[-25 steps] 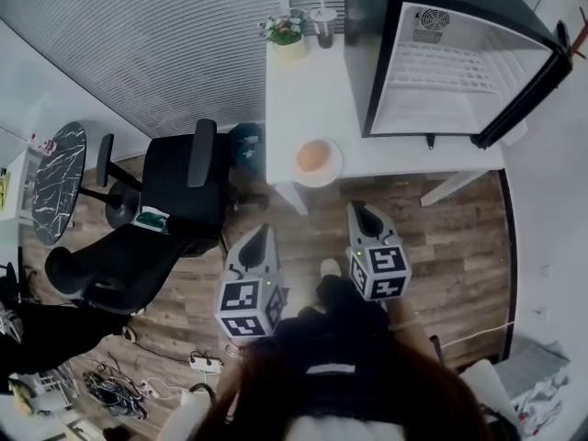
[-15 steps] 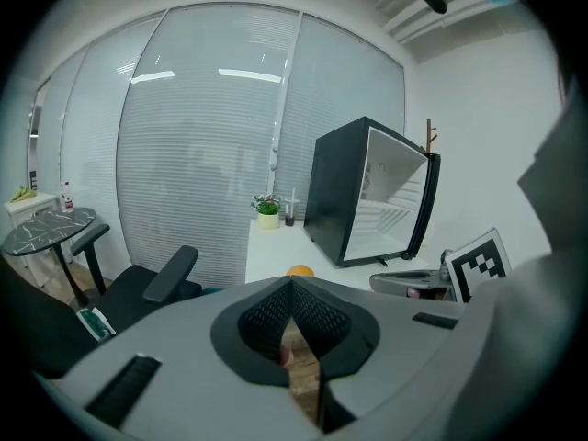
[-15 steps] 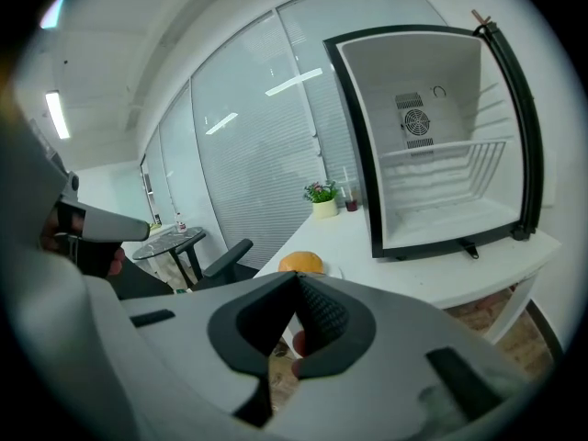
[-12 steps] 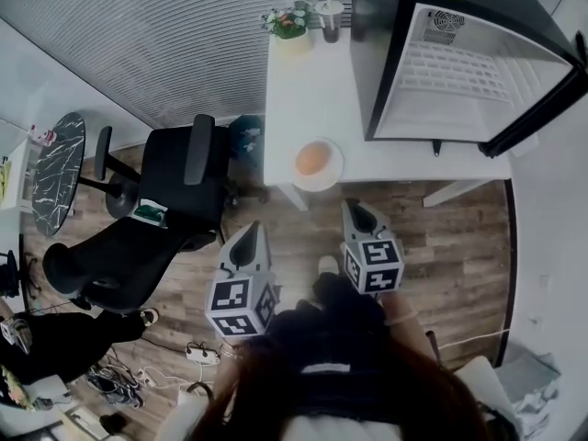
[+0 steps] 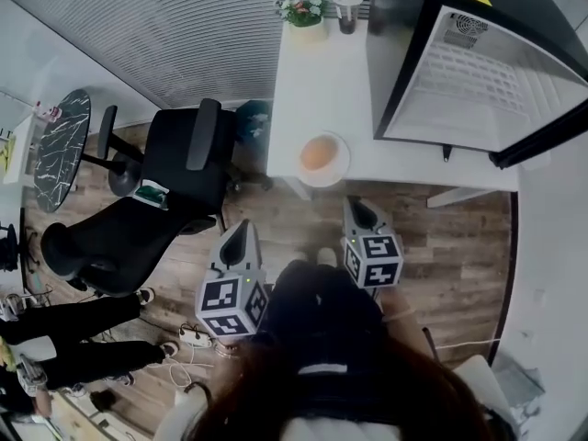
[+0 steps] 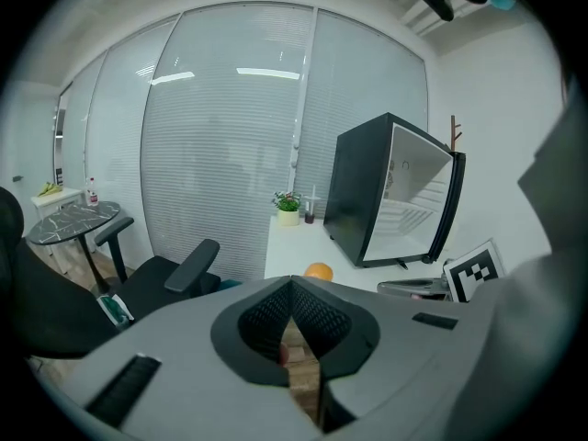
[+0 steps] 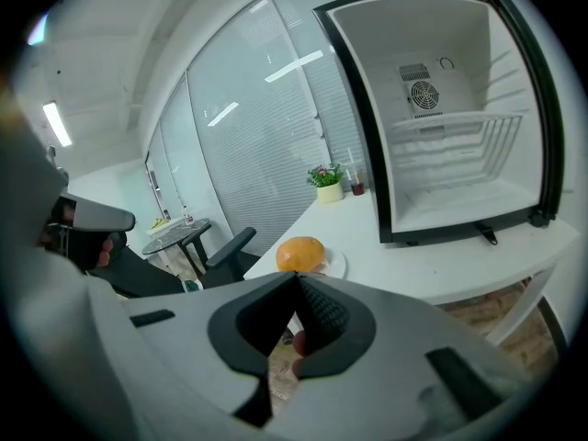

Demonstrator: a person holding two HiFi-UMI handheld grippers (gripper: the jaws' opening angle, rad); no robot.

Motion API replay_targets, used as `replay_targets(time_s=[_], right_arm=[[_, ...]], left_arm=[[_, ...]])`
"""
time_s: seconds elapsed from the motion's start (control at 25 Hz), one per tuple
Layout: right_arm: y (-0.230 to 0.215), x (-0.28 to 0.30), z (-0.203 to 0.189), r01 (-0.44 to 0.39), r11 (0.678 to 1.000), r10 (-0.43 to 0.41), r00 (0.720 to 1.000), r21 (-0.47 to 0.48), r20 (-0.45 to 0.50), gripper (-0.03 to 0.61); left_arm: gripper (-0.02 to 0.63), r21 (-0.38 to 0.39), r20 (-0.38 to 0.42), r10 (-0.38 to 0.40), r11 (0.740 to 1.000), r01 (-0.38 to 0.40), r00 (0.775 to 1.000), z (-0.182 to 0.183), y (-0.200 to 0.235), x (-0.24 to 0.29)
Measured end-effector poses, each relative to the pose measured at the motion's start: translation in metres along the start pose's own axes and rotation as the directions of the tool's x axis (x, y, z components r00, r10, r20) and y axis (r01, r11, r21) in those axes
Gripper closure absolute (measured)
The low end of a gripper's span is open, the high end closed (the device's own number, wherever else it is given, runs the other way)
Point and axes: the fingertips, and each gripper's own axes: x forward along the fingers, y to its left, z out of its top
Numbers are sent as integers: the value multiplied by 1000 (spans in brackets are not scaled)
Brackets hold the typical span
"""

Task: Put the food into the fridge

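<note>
A wood-plank floor (image 5: 441, 246) fills the lower part of the head view. On it stands a long white table (image 5: 312, 90). A black mini fridge (image 5: 496, 90) sits on the right part of the table, its door swung open and its white interior and wire shelf showing bare. A black office chair (image 5: 175, 182) is just left of the table, and a round marble-topped side table (image 5: 62, 150) stands further left.

The left gripper (image 5: 241, 231) and the right gripper (image 5: 360, 211) hang side by side over the floor, just short of the table's near edge and pointing towards it. Each has its jaws pressed together at the tips with nothing between them.

A white plate (image 5: 344, 168) lies at the table's near edge, left of the fridge and apart from it. A small potted plant (image 5: 305, 9) and a cup with a straw (image 5: 347, 12) stand at the far end. The round orange food (image 5: 317, 154) rests on the plate, outside the fridge.
</note>
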Motion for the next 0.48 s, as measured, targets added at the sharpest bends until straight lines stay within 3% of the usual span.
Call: replay_targets(time_s=[0.48], right_arm=[[0, 15, -10, -15, 997, 17, 999, 78, -33, 543]], left_arm=[[614, 14, -19, 1, 1000, -1, 1000, 4, 8, 4]])
